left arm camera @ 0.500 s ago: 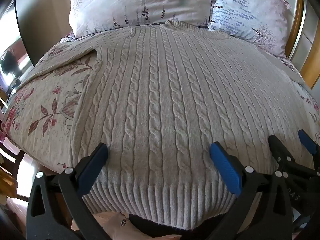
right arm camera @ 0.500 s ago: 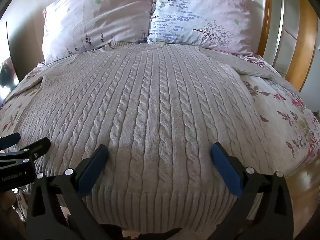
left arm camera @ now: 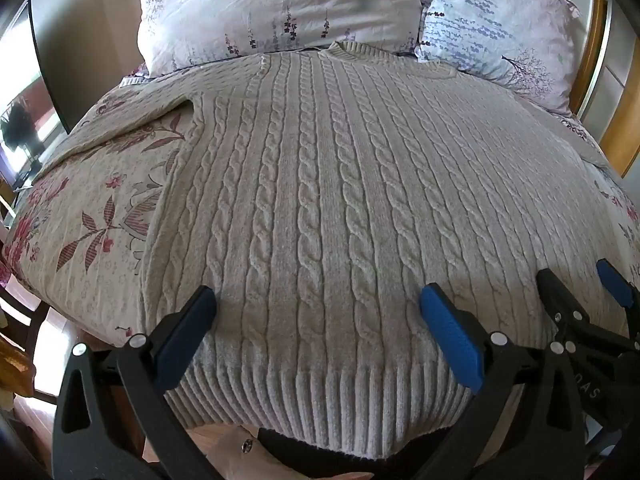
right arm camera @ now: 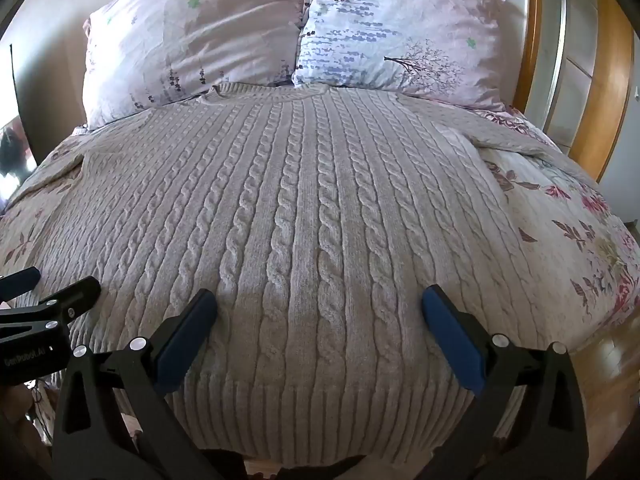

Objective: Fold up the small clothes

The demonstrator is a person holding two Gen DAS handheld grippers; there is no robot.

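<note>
Right tongs (right arm camera: 318, 300) gaping over flat cable-knit sweater (right arm camera: 304, 208).

sweater (left arm camera: 320, 208) hem centre cut off (bottom edge), sleeve ends unseen

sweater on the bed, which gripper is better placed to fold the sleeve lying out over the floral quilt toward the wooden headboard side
Right, probably. The right gripper hangs open over the sweater hem on that sleeve's side; the left gripper, also open, sits further from it, nearer the opposite sleeve.

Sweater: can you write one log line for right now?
sweater: flat on bed | left gripper: open above hem | right gripper: open above hem | fold: unstarted
</note>
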